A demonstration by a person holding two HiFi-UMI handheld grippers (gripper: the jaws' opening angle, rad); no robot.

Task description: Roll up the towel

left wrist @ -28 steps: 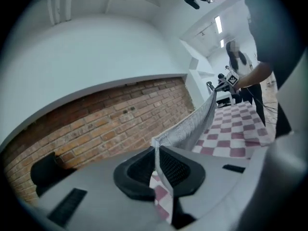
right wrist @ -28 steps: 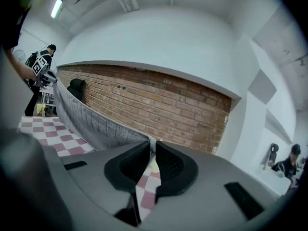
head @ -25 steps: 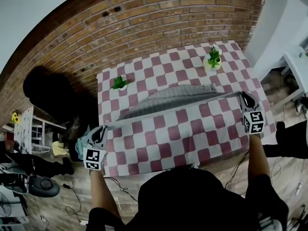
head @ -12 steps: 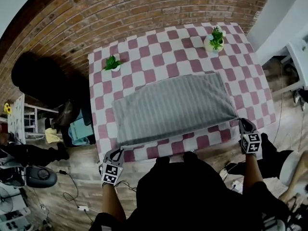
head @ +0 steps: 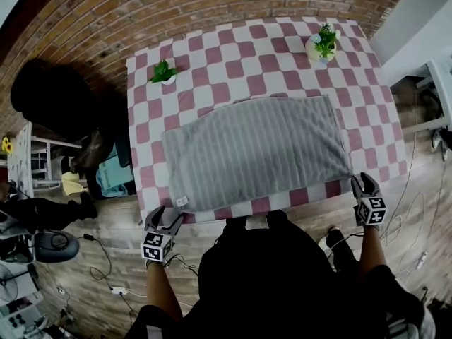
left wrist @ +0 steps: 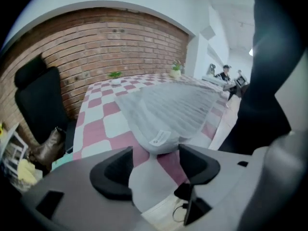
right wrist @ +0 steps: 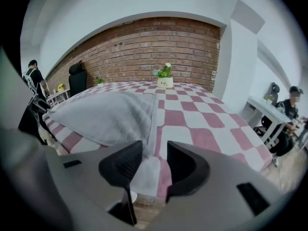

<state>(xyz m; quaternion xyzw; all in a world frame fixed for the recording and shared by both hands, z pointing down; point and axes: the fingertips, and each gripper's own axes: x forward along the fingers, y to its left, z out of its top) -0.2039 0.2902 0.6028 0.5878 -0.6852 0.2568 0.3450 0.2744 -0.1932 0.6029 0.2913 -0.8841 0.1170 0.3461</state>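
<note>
towel: grey ribbed cloth towel (head: 258,150), spread flat on the table, long near edge close to the table's near rim, small white label (head: 181,202) at the near left corner
left gripper (head: 169,216): just been opening, now wide apart; labelled corner lying just ahead of the gap, pressed by neither pad
right gripper (head: 363,182): just been opening too, only partly apart; near right corner of the towel running toward the gap, not pinched
step in hand: probably letting go after the spread; no roll begun
doing it well: take both near corners again at matching depth, turn a tight first fold away from the body, keep both ends level to avoid a cone
caution: soft pile likely to sag between two far-apart grips; light pull outward to hold the edge straight, without dragging the cloth beneath
surface: pink-and-white checked tablecloth (head: 233,55) hanging over the near edge; two small potted green plants (head: 164,71) (head: 323,44) near the far corners, well apart from the towel
room: red brick wall (head: 212,6) behind the table, black chair (head: 49,97) at the left, wooden floor (head: 106,260) with loose cables, white desks and people off to the sides
</note>
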